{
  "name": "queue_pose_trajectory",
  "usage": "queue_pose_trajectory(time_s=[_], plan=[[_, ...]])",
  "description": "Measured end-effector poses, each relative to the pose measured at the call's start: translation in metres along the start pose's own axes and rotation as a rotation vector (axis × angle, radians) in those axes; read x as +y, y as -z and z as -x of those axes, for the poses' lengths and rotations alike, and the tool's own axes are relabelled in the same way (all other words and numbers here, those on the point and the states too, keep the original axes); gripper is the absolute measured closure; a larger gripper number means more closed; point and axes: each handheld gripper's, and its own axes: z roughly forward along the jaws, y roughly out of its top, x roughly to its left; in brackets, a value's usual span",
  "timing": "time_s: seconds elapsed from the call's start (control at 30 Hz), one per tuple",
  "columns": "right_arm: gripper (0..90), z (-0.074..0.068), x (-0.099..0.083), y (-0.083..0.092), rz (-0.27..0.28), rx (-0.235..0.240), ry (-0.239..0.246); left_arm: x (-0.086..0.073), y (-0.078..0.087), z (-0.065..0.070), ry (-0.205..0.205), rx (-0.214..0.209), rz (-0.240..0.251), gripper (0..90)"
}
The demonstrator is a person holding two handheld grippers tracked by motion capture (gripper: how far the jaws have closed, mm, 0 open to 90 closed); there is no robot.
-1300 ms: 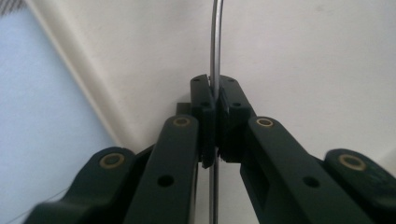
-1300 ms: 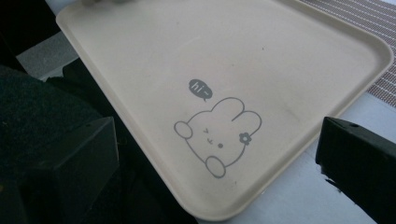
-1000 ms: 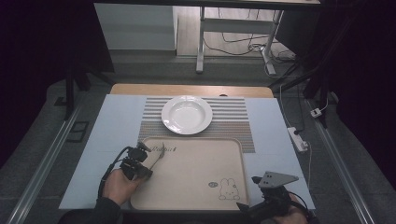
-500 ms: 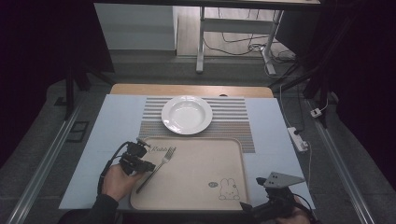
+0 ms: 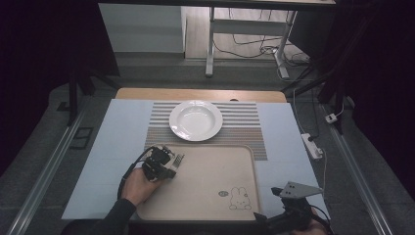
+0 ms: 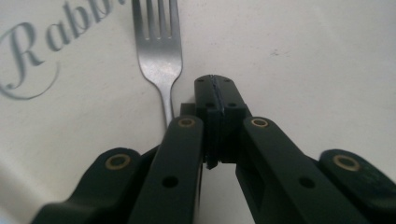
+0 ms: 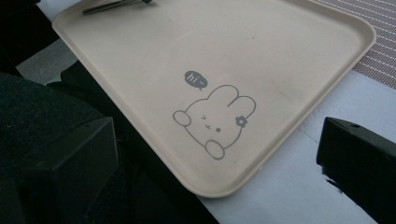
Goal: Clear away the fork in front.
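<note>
— Two grippers were at the table, right? What did yours do?

— I had the left gripper (image 5: 169,165) low over the tray (image 5: 210,200), near its far left corner. Its jaws were pressed tight together, with nothing between them.

— And the fork (image 6: 159,51)?

— It lay flat on the tray, just beside my closed jaws. Its prongs pointed away from me, next to some curly grey writing (image 6: 28,56) printed on the tray. The handle ran down under the gripper, so I could not see its end.

— What about the right gripper (image 5: 288,208)?

— I held it off the near right corner of the tray. Its jaws stood wide apart and held nothing. Between them I saw the little rabbit drawing (image 7: 215,121) on the tray.

— Anything else on the table?

— One white plate (image 5: 195,120) sat on a striped mat (image 5: 244,128), past the tray's far edge. It had nothing on it.
</note>
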Motion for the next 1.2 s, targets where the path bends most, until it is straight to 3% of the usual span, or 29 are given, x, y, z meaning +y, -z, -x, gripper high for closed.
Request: queue_pose_trajectory(time_s=[0.17,0.4,0.97,1.2], plan=[[0.0,0.001,0.000,0.000,-0.003,0.006,-0.009,0.001,0.000,-0.003,0.018,0.024,0.019,89.6],[0.0,0.002,0.000,0.000,-0.002,0.019,-0.017,-0.004,0.005,-0.021,0.064,0.060,0.035,89.6],[0.0,0.001,0.000,-0.002,-0.021,0.009,0.001,-0.018,0.016,-0.050,0.171,0.068,0.050,89.5],[0.0,0.000,0.000,-0.002,-0.025,0.007,0.002,-0.019,0.016,-0.051,0.165,0.067,0.060,88.0]])
